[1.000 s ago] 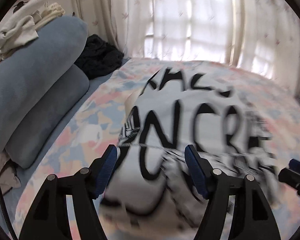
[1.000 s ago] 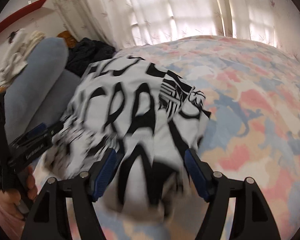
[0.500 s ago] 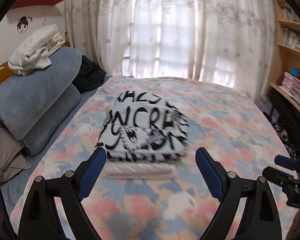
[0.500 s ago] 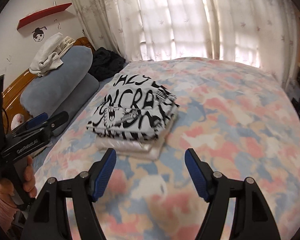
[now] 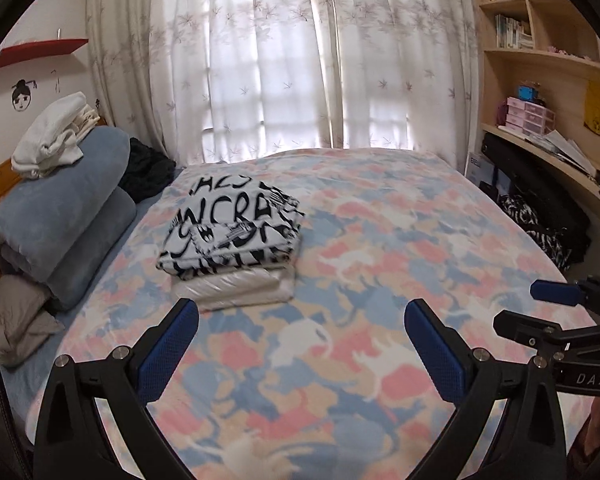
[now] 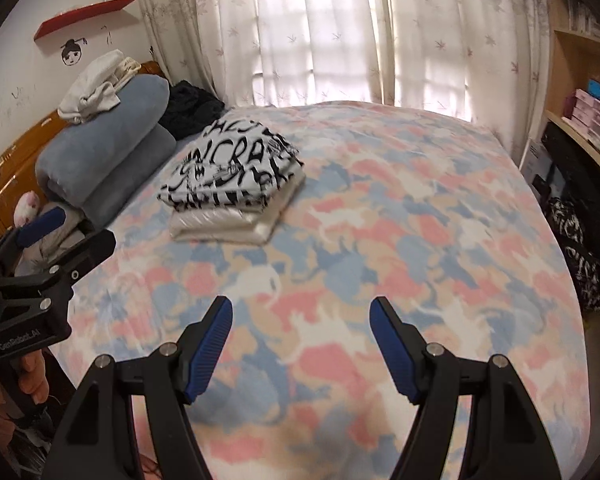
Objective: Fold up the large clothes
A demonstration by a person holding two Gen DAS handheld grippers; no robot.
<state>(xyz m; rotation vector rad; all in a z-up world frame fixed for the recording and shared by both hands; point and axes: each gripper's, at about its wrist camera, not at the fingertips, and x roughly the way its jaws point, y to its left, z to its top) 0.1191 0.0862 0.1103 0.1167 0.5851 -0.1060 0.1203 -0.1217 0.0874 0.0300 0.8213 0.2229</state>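
- Folded black-and-white shirt [image 5: 232, 228] lying on a folded cream cloth [image 5: 236, 290], far part of the bed [image 5: 380, 280], beside grey bedding [image 5: 60, 216].
- Left gripper [image 5: 302, 344] just widened, jaws spread — nothing between.
- Right gripper [image 6: 301, 346] parted, empty, above the bedspread.

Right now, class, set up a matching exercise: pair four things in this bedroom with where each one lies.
Things:
1. black-and-white lettered folded garment
2. shiny cream folded fabric
3. crumpled white clothes
4. black bundle of cloth

Places:
A. on the blue rolled blanket
B. directly on the patterned bedspread
C. by the curtain, beyond the blanket
D. top of the folded stack

Pairs: 1-D, 2-B, 3-A, 4-C
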